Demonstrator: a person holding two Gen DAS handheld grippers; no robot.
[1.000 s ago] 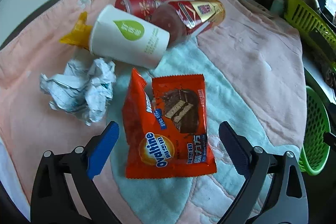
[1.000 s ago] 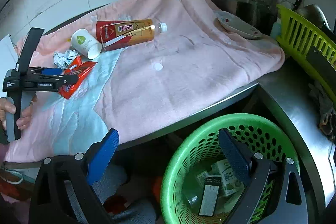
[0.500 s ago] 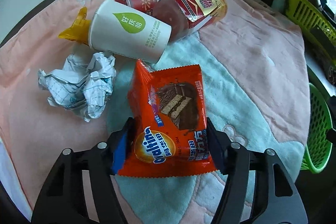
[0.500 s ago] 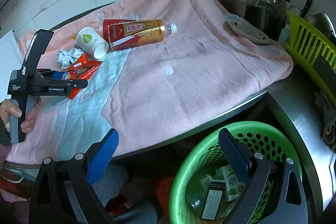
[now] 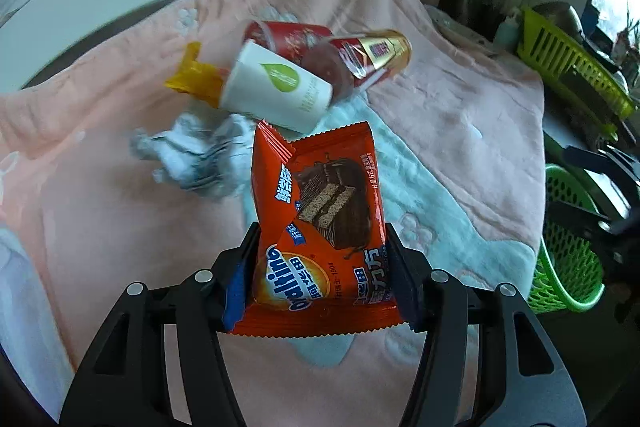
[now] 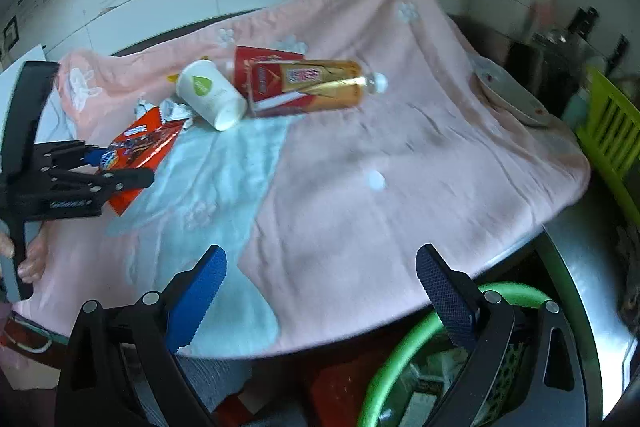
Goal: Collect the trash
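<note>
Left gripper (image 5: 320,279): black plastic arms, silver round screws at the joints, blue ridged pads.
Right gripper (image 6: 320,291): same black frame — blue serrated pad one side, dark textured pad (image 6: 444,301) the other.
Handle (image 6: 20,163): black upright bar, small white lettering.

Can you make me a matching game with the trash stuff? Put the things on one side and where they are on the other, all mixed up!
Things:
1. orange snack wrapper
2. white paper cup with a green leaf
3. crumpled white paper ball
4. green plastic basket

Places:
A. lying on its side on the pink blanket
B. below the table edge
C. pinched in the left gripper
D. on the blanket beside the cup

Pairs: 1-C, 2-A, 3-D, 4-B
</note>
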